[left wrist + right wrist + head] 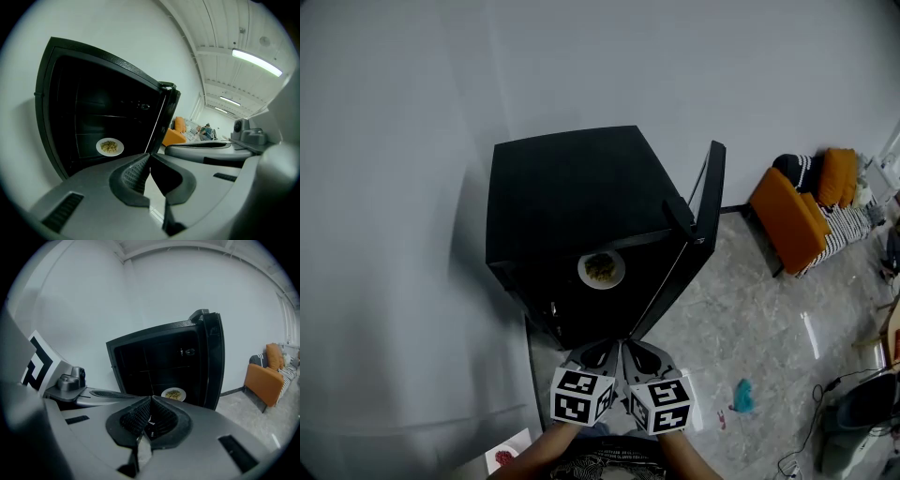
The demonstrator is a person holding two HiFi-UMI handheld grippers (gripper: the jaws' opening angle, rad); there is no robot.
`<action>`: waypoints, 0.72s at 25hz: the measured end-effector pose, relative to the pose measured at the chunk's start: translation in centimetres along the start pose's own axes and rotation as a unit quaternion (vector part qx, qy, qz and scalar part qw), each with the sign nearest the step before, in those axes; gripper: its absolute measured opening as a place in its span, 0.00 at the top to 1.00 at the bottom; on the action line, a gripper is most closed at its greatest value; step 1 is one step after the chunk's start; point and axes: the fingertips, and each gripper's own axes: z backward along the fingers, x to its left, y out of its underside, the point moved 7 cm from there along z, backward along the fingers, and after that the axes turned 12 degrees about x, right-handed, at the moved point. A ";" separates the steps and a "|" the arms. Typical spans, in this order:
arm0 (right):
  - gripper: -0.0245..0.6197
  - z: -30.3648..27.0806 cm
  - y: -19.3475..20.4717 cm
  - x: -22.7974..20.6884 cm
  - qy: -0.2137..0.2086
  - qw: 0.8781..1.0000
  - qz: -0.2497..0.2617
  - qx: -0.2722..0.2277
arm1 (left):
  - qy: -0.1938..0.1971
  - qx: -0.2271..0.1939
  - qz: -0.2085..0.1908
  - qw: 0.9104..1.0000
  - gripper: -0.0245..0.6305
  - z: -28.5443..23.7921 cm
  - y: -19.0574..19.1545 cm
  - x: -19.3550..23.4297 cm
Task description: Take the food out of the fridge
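Note:
A small black fridge (pixel 562 197) stands against the white wall with its door (pixel 698 225) swung open to the right. On a shelf inside sits a white plate of food (pixel 602 270), also seen in the left gripper view as the plate (pixel 109 147) and in the right gripper view as the plate (pixel 174 393). Both grippers hang side by side in front of the fridge, a short way from it. My left gripper (pixel 598 355) is shut and holds nothing. My right gripper (pixel 639 357) is shut and holds nothing too.
An orange sofa (pixel 794 217) with striped cushions stands at the right by the wall. On the marble floor lie a teal scrap (pixel 742 397) and, at the bottom left, a white sheet with a red mark (pixel 508 455). Cables and a dark bin (pixel 862 412) crowd the far right.

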 end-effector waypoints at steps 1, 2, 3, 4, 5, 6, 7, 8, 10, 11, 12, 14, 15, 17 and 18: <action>0.93 -0.3 -0.2 0.1 0.001 1.000 0.003 0.001 | 0.002 -0.006 0.005 1.000 0.94 -0.1 -0.2 0.5; 0.93 -0.6 -0.4 0.3 0.001 1.000 0.005 0.003 | 0.006 -0.012 0.012 1.000 0.94 -0.1 -0.3 0.9; 0.93 -0.8 -0.5 0.3 0.003 1.000 0.007 0.005 | 0.010 -0.018 0.020 1.000 0.94 -0.2 -0.4 1.2; 0.93 -1.0 -0.6 0.4 0.004 1.000 0.008 0.007 | 0.014 -0.023 0.027 0.999 0.94 -0.3 -0.4 1.5; 0.93 -1.2 -0.7 0.4 0.005 1.000 0.009 0.008 | 0.018 -0.026 0.033 0.999 0.94 -0.4 -0.5 1.7; 0.93 -1.4 -0.9 0.4 0.006 1.000 0.010 0.008 | 0.019 -0.027 0.036 0.999 0.94 -0.6 -0.5 1.9; 0.93 -1.6 -1.1 0.3 0.007 1.000 0.011 0.009 | 0.019 -0.028 0.038 0.999 0.94 -0.7 -0.6 2.1; 0.93 -1.8 -1.3 0.3 0.007 1.000 0.013 0.010 | 0.018 -0.029 0.040 0.999 0.94 -0.8 -0.6 2.3; 0.93 -2.2 -1.5 0.2 0.006 1.000 0.016 0.010 | 0.017 -0.032 0.047 0.998 0.94 -1.0 -0.5 2.7; 0.93 -2.4 -1.7 0.1 0.005 1.000 0.018 0.010 | 0.017 -0.035 0.050 0.998 0.94 -1.2 -0.6 3.0; 0.93 -2.6 -1.9 0.0 0.004 1.000 0.021 0.009 | 0.016 -0.037 0.053 0.998 0.94 -1.4 -0.8 3.2; 0.93 -3.2 -2.4 -0.3 0.000 1.000 0.028 0.011 | 0.012 -0.042 0.056 0.998 0.94 -1.9 -1.2 3.6; 0.93 -3.4 -2.6 -0.5 -0.002 0.999 0.033 0.011 | 0.008 -0.044 0.057 0.997 0.94 -2.1 -1.4 3.8; 0.93 -4.1 -3.1 -1.1 -0.009 0.999 0.040 0.013 | 0.000 -0.049 0.060 0.997 0.94 -2.7 -1.9 4.2; 0.93 -4.4 -3.4 -1.4 -0.013 0.999 0.042 0.014 | -0.005 -0.051 0.063 0.997 0.94 -3.1 -2.2 4.5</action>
